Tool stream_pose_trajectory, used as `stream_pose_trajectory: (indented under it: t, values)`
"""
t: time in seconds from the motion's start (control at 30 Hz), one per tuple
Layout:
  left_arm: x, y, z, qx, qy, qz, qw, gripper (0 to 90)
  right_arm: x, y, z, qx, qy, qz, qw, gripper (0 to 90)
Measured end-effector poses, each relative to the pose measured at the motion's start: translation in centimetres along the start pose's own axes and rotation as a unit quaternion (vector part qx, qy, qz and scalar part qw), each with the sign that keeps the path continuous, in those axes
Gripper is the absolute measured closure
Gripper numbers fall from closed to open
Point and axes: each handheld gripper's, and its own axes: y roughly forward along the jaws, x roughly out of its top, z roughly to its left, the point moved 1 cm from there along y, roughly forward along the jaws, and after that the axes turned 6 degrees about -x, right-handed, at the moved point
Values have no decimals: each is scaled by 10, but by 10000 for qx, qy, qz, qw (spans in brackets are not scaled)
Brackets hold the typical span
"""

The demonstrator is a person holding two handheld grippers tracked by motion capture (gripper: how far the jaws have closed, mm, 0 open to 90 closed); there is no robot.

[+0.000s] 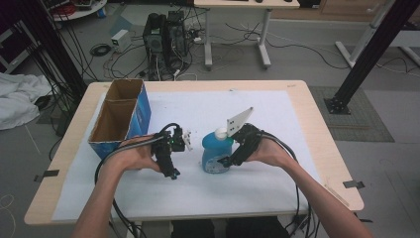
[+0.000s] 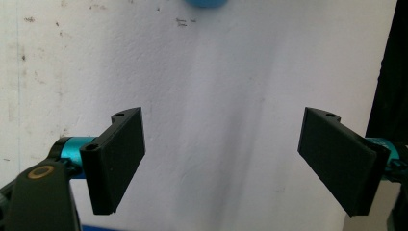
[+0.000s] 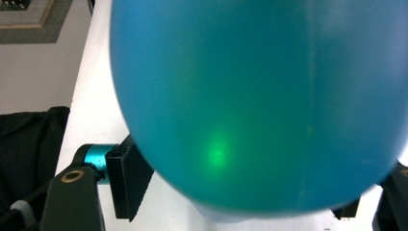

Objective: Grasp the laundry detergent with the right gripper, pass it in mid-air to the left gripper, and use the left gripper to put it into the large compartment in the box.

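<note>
- A blue bottle with a white cap stands upright near the middle of the worktop, on a white sheet that covers most of it.
- The bottle looks translucent blue; how much liquid it holds cannot be told.
- The right gripper comes in from the bottle's right side, its fingers set on either side of the bottle's lower body. In the right gripper view the blue body bulges between the two black fingers, pinched by them.
- The left gripper sits just left of the bottle, apart from it, held low over the sheet.
- In the left gripper view its fingers are spread wide with nothing but white sheet between them; a blue edge of the bottle peeks in at the top.
- A cardboard box with blue outer sides stands at the left part of the worktop, well clear of the bottle. It is open on top, and a divider splits it into two compartments; both show only bare brown cardboard inside.
</note>
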Motion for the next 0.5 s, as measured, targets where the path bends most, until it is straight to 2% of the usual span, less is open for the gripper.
stream_pose_trajectory:
  t: [0.2, 0.33, 0.37, 0.4, 0.43, 0.5]
  values:
    - [-1, 0, 0, -16, -19, -3, 10000, 167, 0, 1, 0, -25, 19, -58, 10000, 266]
    - [-2, 0, -1, -1, -39, -31, 10000, 167, -2, 1, 0, -9, 50, -82, 10000, 318]
    - [-2, 0, -1, 6, -32, -22, 10000, 167, -2, 1, -2, 15, -61, -111, 9999, 323]
    - [-2, 0, -1, 0, -35, -23, 10000, 167, -2, 1, 0, -12, 40, -92, 9999, 328]
    - [-2, 0, -1, -1, -37, -22, 10000, 167, -3, 2, -2, -5, -38, -112, 9999, 329]
    - [-2, 0, -1, 4, -37, -19, 10000, 167, -3, 2, -1, -1, 18, -118, 9999, 334]
